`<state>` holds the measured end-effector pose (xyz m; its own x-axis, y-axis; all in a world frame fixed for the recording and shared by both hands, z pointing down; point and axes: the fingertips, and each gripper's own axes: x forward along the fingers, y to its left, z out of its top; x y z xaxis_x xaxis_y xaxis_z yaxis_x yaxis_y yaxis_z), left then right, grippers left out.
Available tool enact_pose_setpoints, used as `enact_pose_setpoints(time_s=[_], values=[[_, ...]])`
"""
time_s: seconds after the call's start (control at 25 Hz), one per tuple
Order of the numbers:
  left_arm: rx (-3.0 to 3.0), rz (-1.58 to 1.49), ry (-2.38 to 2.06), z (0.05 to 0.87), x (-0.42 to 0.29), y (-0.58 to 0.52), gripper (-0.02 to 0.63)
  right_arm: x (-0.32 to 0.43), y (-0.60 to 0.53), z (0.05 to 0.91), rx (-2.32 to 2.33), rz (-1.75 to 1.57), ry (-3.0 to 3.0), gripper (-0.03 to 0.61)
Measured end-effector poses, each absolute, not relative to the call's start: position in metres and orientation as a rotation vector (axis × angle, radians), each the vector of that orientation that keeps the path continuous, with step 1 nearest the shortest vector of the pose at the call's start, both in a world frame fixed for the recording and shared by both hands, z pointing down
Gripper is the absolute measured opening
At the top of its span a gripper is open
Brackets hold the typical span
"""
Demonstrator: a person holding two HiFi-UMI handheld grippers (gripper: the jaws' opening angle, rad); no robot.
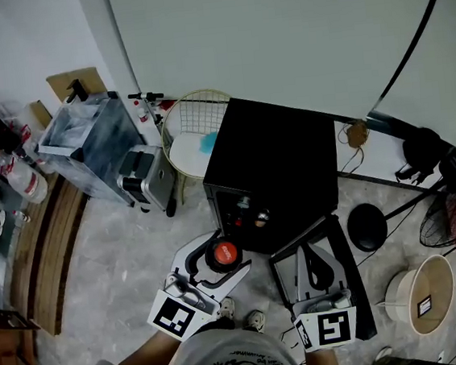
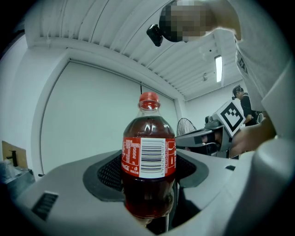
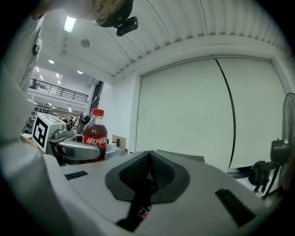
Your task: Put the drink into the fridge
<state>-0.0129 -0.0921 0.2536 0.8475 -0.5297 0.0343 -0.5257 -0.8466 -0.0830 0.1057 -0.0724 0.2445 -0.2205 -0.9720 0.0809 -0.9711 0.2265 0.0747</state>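
Observation:
A cola bottle (image 1: 225, 253) with a red cap and red label stands upright in my left gripper (image 1: 220, 257), which is shut on its lower body. The left gripper view shows the bottle (image 2: 148, 152) gripped between the dark pads (image 2: 108, 173). It hangs just in front of the black mini fridge (image 1: 282, 156), whose door (image 1: 355, 286) is swung open toward me. My right gripper (image 1: 316, 264) is over that door, to the bottle's right. In the right gripper view its jaws (image 3: 148, 177) are shut with nothing held, and the bottle (image 3: 94, 136) shows at the left.
A white wire basket (image 1: 193, 124) stands left of the fridge, with a plastic bin (image 1: 86, 140) and a small appliance (image 1: 146, 174) farther left. On the right are a black disc (image 1: 368, 226), a round tub (image 1: 422, 295), a fan (image 1: 454, 214) and cables.

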Motion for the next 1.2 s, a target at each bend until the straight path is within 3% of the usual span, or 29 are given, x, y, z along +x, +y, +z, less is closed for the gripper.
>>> enact_pose_setpoints(time_s=[1.2], values=[[-2.959, -0.132, 0.782, 0.353, 0.017, -0.114, 0.319, 0.131, -0.074, 0.343, 1.948, 0.061, -2.256, 0.006]])
